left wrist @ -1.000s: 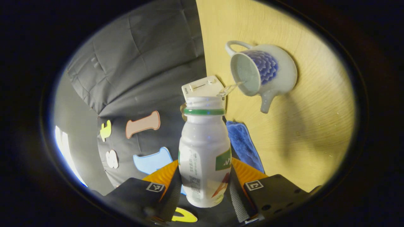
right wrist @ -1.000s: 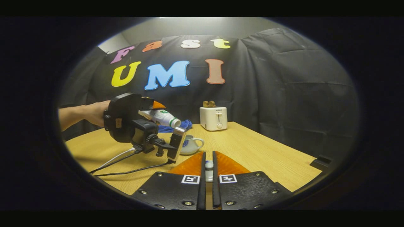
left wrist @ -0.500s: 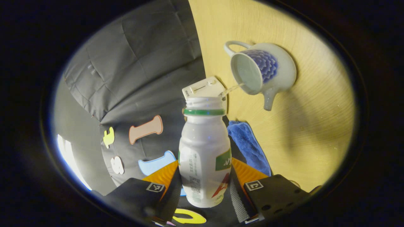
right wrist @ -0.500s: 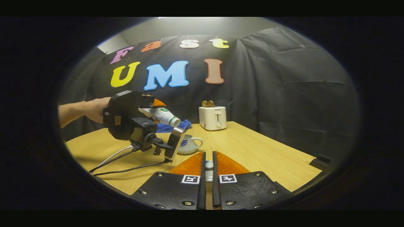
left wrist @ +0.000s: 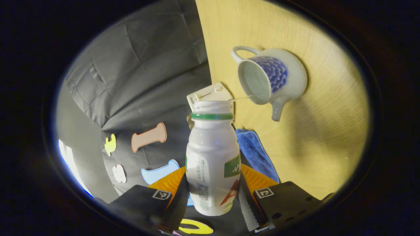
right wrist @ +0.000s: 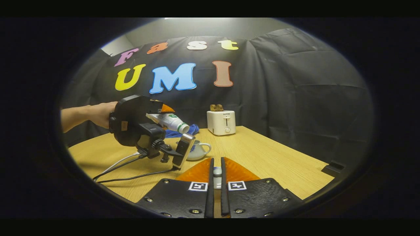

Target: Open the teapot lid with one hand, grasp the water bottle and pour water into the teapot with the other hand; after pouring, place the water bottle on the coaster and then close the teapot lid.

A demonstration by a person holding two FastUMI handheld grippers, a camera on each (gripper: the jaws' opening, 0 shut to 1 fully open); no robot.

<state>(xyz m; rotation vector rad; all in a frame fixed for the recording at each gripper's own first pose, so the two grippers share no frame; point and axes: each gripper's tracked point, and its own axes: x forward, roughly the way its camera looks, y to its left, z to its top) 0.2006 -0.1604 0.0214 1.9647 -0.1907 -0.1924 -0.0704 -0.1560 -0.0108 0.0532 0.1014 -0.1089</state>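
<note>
My left gripper (left wrist: 213, 183) is shut on a white water bottle (left wrist: 212, 157) with a green neck ring and no cap. The bottle lies tilted, its mouth toward the open white-and-blue teapot (left wrist: 272, 78) on the table. A hair-thin thread of water (left wrist: 243, 97) runs from the mouth to the teapot's rim. In the right gripper view, a hand (right wrist: 98, 114) holds the left gripper (right wrist: 162, 109) and the bottle (right wrist: 169, 121) over the teapot (right wrist: 198, 150). My right gripper (right wrist: 216, 167) is up above the table, shut on a small pale lid knob (right wrist: 217, 172). The lid's body is hidden.
A white toaster (right wrist: 221, 122) stands at the table's back edge, with a blue cloth (right wrist: 193, 130) to its left behind the teapot. Cables (right wrist: 124, 164) trail from the left gripper across the wooden table (right wrist: 269, 157). A small dark object (right wrist: 332, 168) lies at the table's right edge.
The poured stream has thinned from a clear jet to a thread. The bottle and left gripper have shifted slightly. The right gripper has stayed put.
</note>
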